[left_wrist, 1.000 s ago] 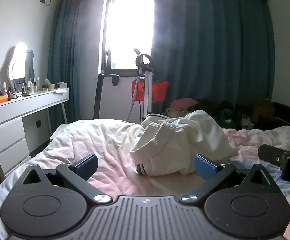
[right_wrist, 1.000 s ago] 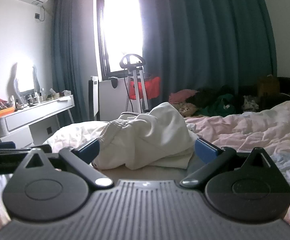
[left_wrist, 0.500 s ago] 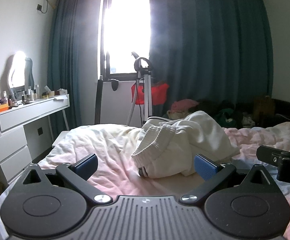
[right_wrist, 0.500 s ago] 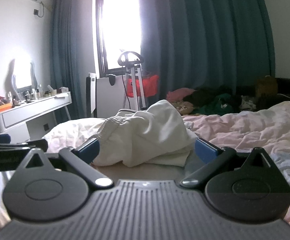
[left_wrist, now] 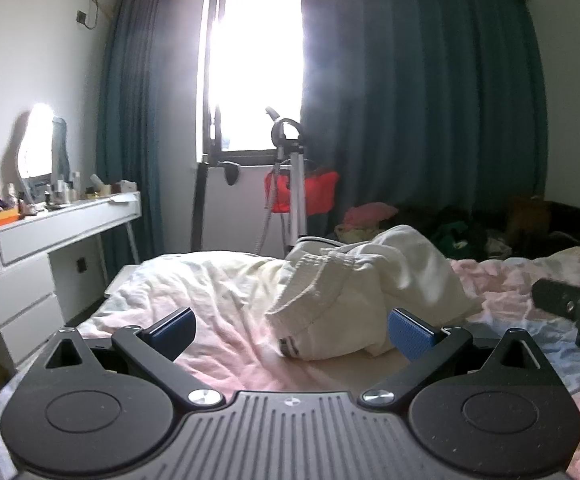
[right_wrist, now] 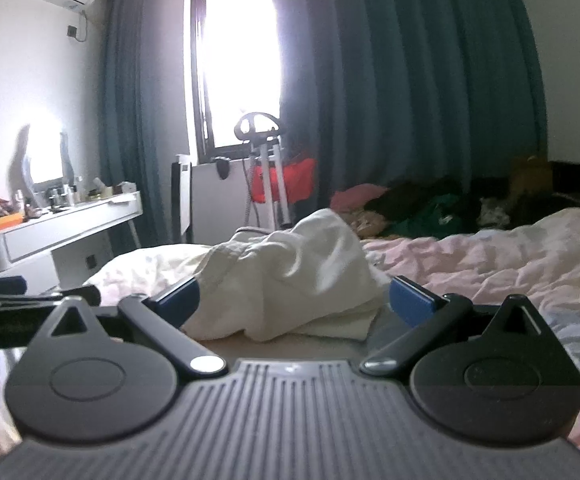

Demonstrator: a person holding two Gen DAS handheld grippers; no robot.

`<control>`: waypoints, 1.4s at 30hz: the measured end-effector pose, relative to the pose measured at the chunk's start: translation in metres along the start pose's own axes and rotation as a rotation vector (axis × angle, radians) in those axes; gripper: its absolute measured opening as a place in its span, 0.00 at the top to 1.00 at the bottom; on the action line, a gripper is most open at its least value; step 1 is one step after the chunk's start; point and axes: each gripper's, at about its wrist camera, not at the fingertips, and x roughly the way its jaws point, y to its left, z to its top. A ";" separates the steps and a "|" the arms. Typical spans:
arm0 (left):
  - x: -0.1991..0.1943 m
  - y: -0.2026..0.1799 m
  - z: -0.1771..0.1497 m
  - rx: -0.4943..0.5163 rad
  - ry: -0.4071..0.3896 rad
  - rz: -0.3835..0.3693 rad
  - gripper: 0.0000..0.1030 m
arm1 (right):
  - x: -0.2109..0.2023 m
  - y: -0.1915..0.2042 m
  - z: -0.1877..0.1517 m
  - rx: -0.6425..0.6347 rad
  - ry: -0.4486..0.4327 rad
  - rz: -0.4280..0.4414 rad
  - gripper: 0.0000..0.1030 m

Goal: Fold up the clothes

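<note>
Both grippers (left_wrist: 290,328) (right_wrist: 294,300) gape — garment (left_wrist: 370,292) unheld

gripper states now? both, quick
Left hand-held gripper: open, holding nothing, short of the white garment on the bed.
Right hand-held gripper: open, holding nothing, garment lies just ahead between its fingers.

Bright window (left_wrist: 256,68); teal curtains (left_wrist: 418,120); white dresser (left_wrist: 30,248)

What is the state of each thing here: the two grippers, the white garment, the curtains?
left gripper: open, empty, fingers apart.
right gripper: open, empty.
white garment: crumpled heap on the bed, not folded.
curtains: partly drawn, window uncovered.
</note>
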 end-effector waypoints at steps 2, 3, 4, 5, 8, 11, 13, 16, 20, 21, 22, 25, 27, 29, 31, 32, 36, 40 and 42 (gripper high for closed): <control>-0.005 0.003 0.000 0.000 -0.028 0.012 0.00 | -0.002 -0.001 0.001 -0.013 -0.012 -0.010 0.00; -0.006 0.006 0.002 -0.008 -0.033 0.007 0.00 | -0.003 0.000 0.001 -0.009 -0.012 -0.013 0.00; -0.005 0.009 0.005 -0.017 -0.026 0.002 0.00 | -0.004 0.001 0.000 -0.003 -0.011 -0.016 0.00; -0.003 0.013 0.008 -0.026 -0.016 -0.002 0.00 | -0.005 0.000 0.000 0.005 -0.008 -0.012 0.00; 0.006 0.027 0.023 -0.049 0.004 0.004 0.00 | -0.001 0.002 -0.001 0.006 0.014 0.010 0.00; 0.023 0.044 0.040 -0.042 0.047 0.011 0.00 | 0.034 0.004 0.015 0.004 0.062 0.068 0.06; 0.038 0.057 0.044 -0.060 0.079 0.004 0.00 | 0.070 0.007 0.031 0.001 0.096 0.123 0.09; 0.059 0.078 0.033 -0.128 0.113 -0.023 0.00 | 0.149 0.023 0.059 -0.033 0.180 0.162 0.22; 0.094 0.096 0.005 -0.150 0.165 -0.014 0.00 | 0.275 0.059 0.080 -0.091 0.333 0.171 0.28; 0.105 0.099 -0.001 -0.151 0.180 -0.005 0.00 | 0.307 0.069 0.082 -0.122 0.370 0.158 0.29; 0.116 0.102 -0.006 -0.161 0.192 0.004 0.00 | 0.335 0.077 0.082 -0.157 0.405 0.146 0.32; 0.148 0.111 -0.024 -0.217 0.231 0.006 0.00 | 0.411 0.096 0.075 -0.232 0.513 0.107 0.40; 0.168 0.117 -0.037 -0.257 0.266 -0.004 0.00 | 0.449 0.110 0.068 -0.288 0.555 0.061 0.41; 0.185 0.120 -0.049 -0.263 0.323 -0.007 0.00 | 0.474 0.120 0.064 -0.337 0.567 0.055 0.41; 0.197 0.122 -0.056 -0.266 0.348 -0.008 0.00 | 0.495 0.128 0.057 -0.365 0.610 0.063 0.41; 0.202 0.123 -0.059 -0.269 0.354 -0.008 0.00 | 0.503 0.132 0.052 -0.382 0.638 0.063 0.41; 0.211 0.125 -0.067 -0.284 0.386 -0.020 0.00 | 0.521 0.143 0.032 -0.483 0.692 -0.005 0.46; 0.207 0.125 -0.066 -0.292 0.381 -0.031 0.00 | 0.516 0.142 0.031 -0.508 0.689 -0.079 0.71; 0.204 0.124 -0.064 -0.297 0.371 -0.035 0.00 | 0.502 0.138 0.038 -0.510 0.648 -0.103 0.87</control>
